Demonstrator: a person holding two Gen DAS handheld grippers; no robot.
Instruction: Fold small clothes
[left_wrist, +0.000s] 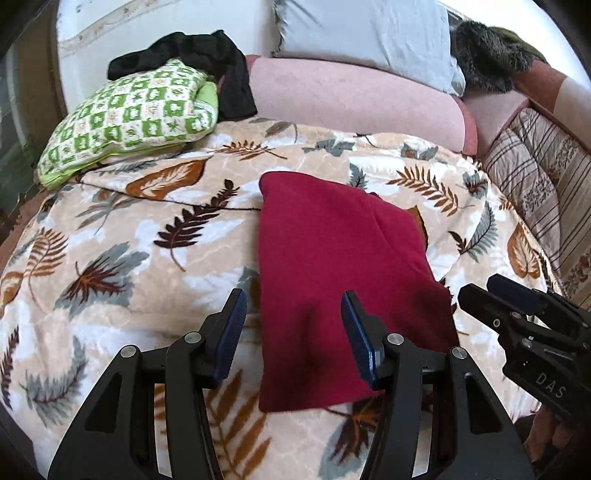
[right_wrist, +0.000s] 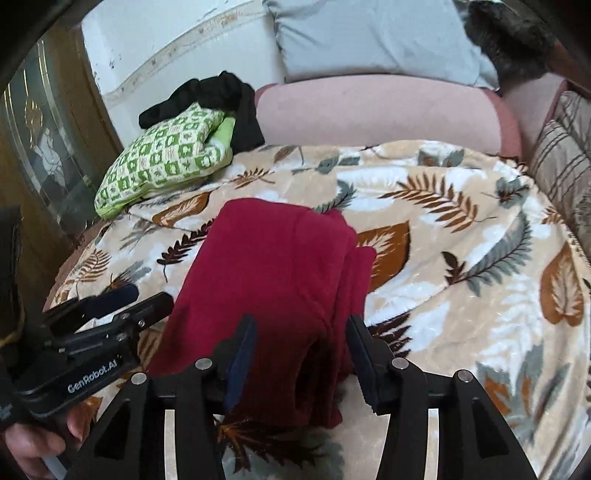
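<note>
A dark red garment lies folded into a long strip on the leaf-print blanket; it also shows in the right wrist view, with layered folds on its right side. My left gripper is open and empty, just above the garment's near left part. My right gripper is open and empty, over the garment's near end. The right gripper shows in the left wrist view beside the garment's right edge. The left gripper shows in the right wrist view at the garment's left edge.
A green checked cushion with a black garment behind it sits at the back left. A pink bolster and a grey pillow line the back. A striped cushion lies at the right. A glass door stands left.
</note>
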